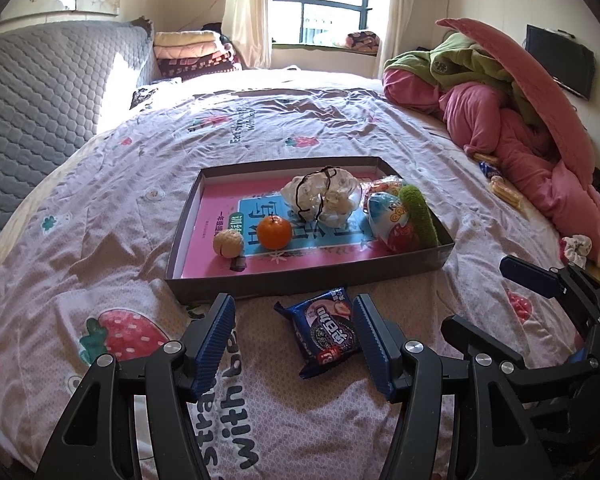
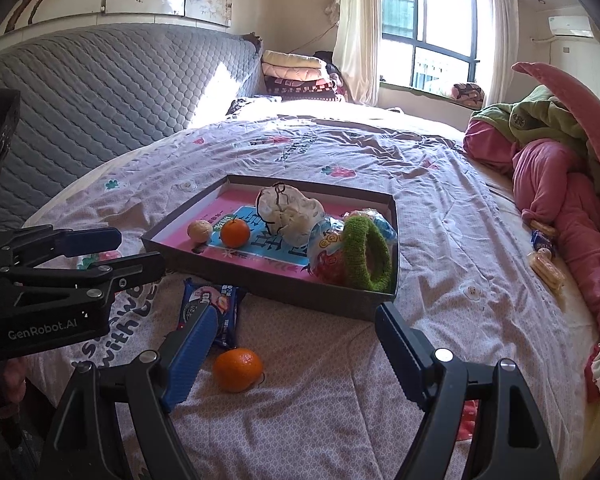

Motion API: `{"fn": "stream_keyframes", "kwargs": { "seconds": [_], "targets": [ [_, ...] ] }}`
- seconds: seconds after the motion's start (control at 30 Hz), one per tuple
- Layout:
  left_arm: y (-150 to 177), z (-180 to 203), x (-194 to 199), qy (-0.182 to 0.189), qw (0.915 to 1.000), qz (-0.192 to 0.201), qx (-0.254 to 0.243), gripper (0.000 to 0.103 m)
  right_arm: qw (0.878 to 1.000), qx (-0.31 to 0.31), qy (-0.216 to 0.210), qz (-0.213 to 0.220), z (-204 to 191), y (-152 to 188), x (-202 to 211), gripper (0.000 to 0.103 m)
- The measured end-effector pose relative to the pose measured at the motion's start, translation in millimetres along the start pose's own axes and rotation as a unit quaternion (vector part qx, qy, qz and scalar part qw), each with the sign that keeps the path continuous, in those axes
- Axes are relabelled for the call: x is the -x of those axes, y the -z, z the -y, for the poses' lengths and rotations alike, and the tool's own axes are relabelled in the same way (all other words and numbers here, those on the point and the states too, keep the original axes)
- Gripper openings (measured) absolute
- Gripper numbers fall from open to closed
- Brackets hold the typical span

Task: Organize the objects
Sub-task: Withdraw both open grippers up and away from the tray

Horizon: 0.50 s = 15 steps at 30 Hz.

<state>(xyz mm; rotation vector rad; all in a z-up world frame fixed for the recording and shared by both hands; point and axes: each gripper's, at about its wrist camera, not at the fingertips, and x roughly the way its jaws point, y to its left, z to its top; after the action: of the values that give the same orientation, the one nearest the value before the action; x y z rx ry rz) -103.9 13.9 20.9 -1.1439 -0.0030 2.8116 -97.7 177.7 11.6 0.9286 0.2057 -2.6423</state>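
1. The left gripper (image 1: 294, 330) hangs over the bedspread (image 1: 100, 184) with fingers spread wide, holding nothing; its casing reads "GenRobot.AI" in the right wrist view.
2. A blue cookie packet (image 1: 324, 330) lies flat between the left fingers, nearer the right one, just in front of the tray (image 1: 188, 216). Its lettering is too small to read.
3. The tray holds, left to right, a walnut (image 1: 228, 243), an orange (image 1: 274, 232), a white bag (image 1: 324, 198), a snack bag (image 1: 394, 220) and a green ring (image 1: 420, 212) on a pink-and-blue printed sheet.
4. The right gripper (image 2: 296, 346) is also wide open and empty. A second orange (image 2: 238, 369) sits on the bedspread between its fingers, close to the left finger.
5. The bedspread print reads "with be" by the strawberry motif.
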Motion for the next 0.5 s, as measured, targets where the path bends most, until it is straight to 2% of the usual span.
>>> {"fn": "stream_keyframes", "kwargs": {
  "seconds": [0.5],
  "targets": [
    [5,6,-5,0.004,0.9999,-0.016,-0.002,0.063,0.999,0.018,-0.002,-0.028,-14,20,-6,0.081]
  ]
}}
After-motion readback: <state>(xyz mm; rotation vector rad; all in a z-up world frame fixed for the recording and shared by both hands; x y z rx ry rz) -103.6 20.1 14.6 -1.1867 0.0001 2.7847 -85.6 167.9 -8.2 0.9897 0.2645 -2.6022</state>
